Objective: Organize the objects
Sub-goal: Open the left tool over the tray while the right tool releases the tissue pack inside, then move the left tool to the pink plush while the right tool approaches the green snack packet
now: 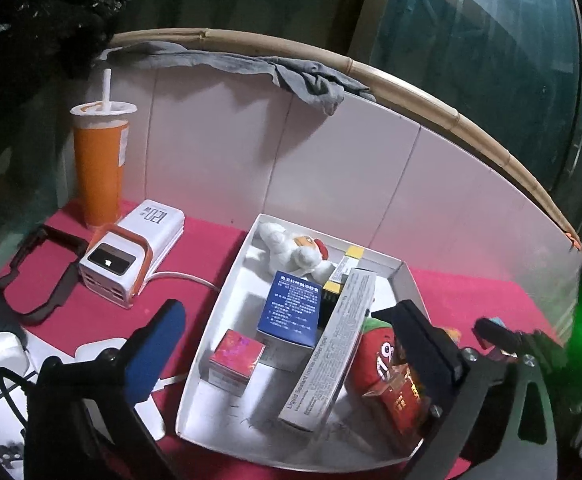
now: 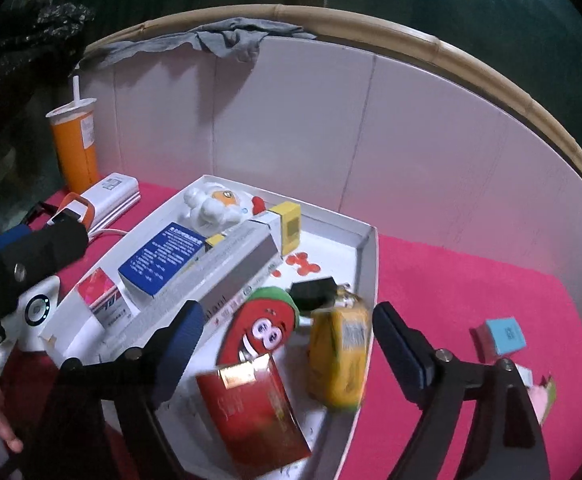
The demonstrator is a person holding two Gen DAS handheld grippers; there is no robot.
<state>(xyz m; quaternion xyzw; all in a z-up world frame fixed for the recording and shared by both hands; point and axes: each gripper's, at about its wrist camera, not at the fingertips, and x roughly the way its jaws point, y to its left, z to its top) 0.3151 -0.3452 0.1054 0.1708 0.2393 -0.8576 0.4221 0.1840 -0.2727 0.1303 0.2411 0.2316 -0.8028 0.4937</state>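
Note:
A white box tray [image 1: 227,280] [image 2: 365,248] on the red cloth holds a plush chicken [image 1: 291,250], a blue box [image 1: 291,308], a long grey sealant box [image 1: 331,352], a pink box [image 1: 235,356], a strawberry plush [image 2: 265,324], a red box [image 2: 251,404] and a blurred yellow carton [image 2: 339,356]. My left gripper [image 1: 291,344] is open above the tray. My right gripper [image 2: 287,340] is open, and the yellow carton sits loose between its fingers.
An orange cup with a straw [image 1: 99,160] and a white power bank [image 1: 131,256] stand at the back left. A small blue cube [image 2: 505,334] and a pink item [image 2: 543,396] lie on the cloth to the right. A white folding board [image 1: 331,160] backs the table.

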